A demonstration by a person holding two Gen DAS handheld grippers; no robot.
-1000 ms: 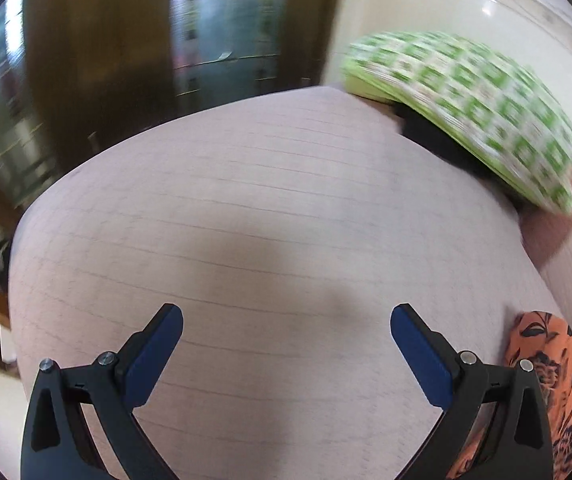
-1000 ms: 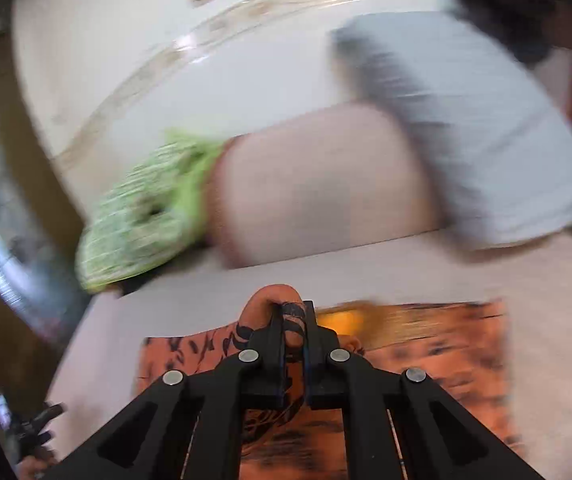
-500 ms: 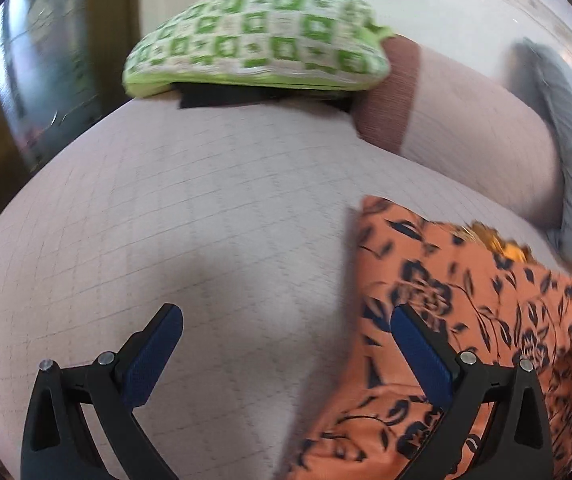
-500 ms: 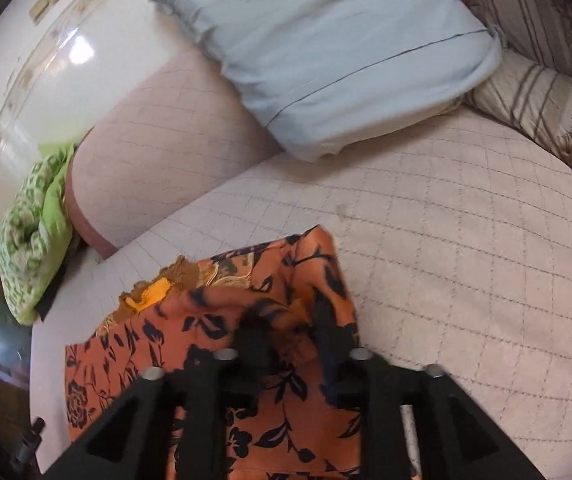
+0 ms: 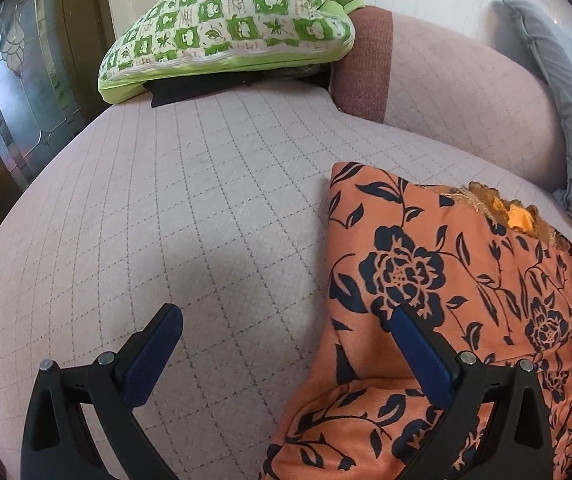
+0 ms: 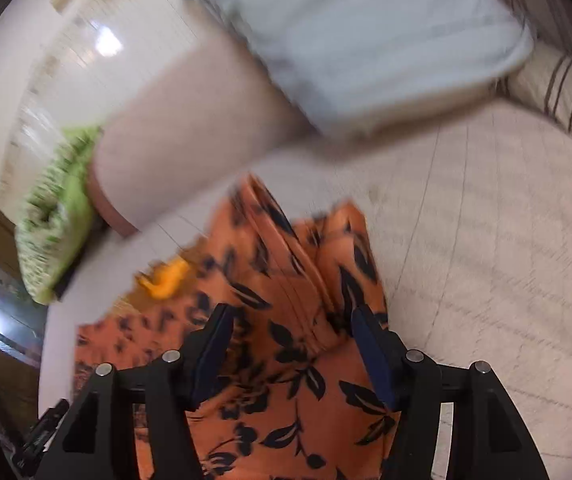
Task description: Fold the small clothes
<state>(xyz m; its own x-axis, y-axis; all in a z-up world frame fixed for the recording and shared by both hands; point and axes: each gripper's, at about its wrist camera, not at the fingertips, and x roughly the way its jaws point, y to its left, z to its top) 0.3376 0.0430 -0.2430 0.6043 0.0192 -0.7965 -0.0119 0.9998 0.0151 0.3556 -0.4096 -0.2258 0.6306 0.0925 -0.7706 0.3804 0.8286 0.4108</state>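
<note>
An orange garment with dark floral print (image 5: pixel 446 280) lies folded on the pink quilted couch seat (image 5: pixel 206 200), with a yellow lining patch (image 5: pixel 518 216) showing at its far edge. My left gripper (image 5: pixel 286 320) is open, its right finger over the garment's left edge, its left finger over bare seat. In the blurred right wrist view the same garment (image 6: pixel 286 300) lies below my right gripper (image 6: pixel 290 316). Its jaws are opening, and the cloth sits under the gap without being pinched.
A green checked pillow (image 5: pixel 226 28) rests on a dark item at the couch's far left end. A grey-blue pillow (image 5: pixel 558 80) leans on the backrest, and a striped cushion (image 6: pixel 566 92) lies at the right. A dark wooden glass door (image 5: pixel 18 92) stands left.
My right gripper has let go of the orange garment and its jaws have spread while it dropped lower. The left gripper swung right from bare seat to the garment's left edge.
</note>
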